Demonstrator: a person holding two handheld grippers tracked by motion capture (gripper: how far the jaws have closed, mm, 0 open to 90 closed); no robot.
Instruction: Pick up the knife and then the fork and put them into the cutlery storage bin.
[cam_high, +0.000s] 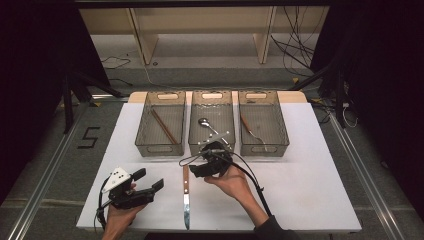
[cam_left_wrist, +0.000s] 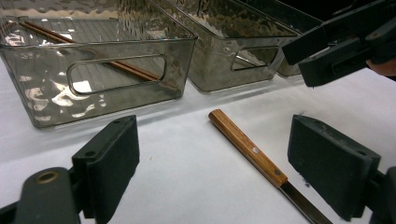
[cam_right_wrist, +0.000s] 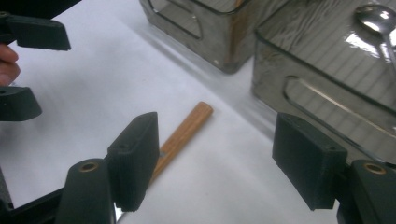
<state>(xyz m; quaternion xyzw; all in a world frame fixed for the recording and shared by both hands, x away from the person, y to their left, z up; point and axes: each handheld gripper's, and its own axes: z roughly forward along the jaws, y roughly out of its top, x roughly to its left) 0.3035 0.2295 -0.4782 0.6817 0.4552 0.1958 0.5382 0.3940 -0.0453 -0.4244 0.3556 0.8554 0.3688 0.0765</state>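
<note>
— White sheeting covers the table (cam_high: 310, 195), smooth and matte, with dark floor and pale shelving beyond it. What sits along the back?

— Three smoky clear plastic bins with dimpled walls and slot handles. From the left: the left bin (cam_high: 160, 125) holds brown chopsticks (cam_high: 164, 126) lying at a slant, the middle bin (cam_high: 211, 122) a shiny metal spoon (cam_high: 205, 123), the right bin (cam_high: 262, 122) a wooden-handled utensil (cam_high: 250, 127) whose head I cannot make out.

— And the grippers, left first?

— The left gripper (cam_high: 148, 181) rests low at the near left corner, a grey three-cornered plate on top, its black blocky jaws spread with nothing between them. In the left gripper view its ribbed pads stand far apart over bare sheet.

— Then the knife?

— The knife (cam_high: 186, 197) lies flat on the sheet, between the two hands, in front of the middle bin. It has a slim, straight wooden handle, warm brown with a small rivet, and a narrow grey steel blade.

— Which way does it run?

— Its long axis goes near to far: handle end toward the bins, blade tip toward the person's edge.

— And the right side?

— The right gripper (cam_high: 196, 170) hovers just right of the handle's far end. Its jaws stand wide, gripping nothing; in the right gripper view the handle (cam_right_wrist: 184, 130) passes beside one pad, not pinched.
</note>
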